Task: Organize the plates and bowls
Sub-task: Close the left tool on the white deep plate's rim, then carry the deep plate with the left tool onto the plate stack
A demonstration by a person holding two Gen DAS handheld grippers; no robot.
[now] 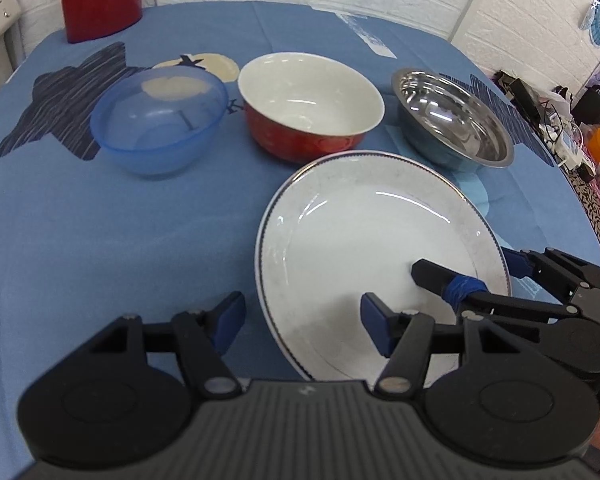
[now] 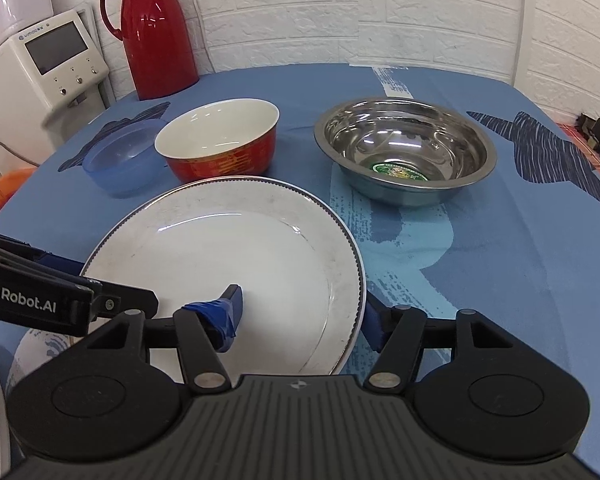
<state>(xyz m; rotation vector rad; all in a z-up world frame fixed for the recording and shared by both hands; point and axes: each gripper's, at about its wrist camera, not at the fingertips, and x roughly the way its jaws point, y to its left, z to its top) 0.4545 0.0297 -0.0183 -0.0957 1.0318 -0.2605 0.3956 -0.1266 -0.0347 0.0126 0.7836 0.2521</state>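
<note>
Blue plastic bowl (image 2: 121,164) sat empty on the left of the blue tablecloth (image 2: 500,280), then the red bowl (image 2: 220,144), white inside and empty, then the steel bowl (image 2: 406,152) with only a green sticker at its bottom. Nearest, the white plate (image 2: 228,264) lay bare in front of the red bowl. The left gripper (image 1: 304,322) stood spread across the plate's near rim, while the right gripper (image 2: 304,318) straddled its right rim, one finger over it, one outside, jaws parted.

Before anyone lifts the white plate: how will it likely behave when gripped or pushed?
The white plate shows glossy highlights, so probably slippery. It looks ceramic: stiff, likely breakable. Wide and shallow, it should slide, not tip.
</note>
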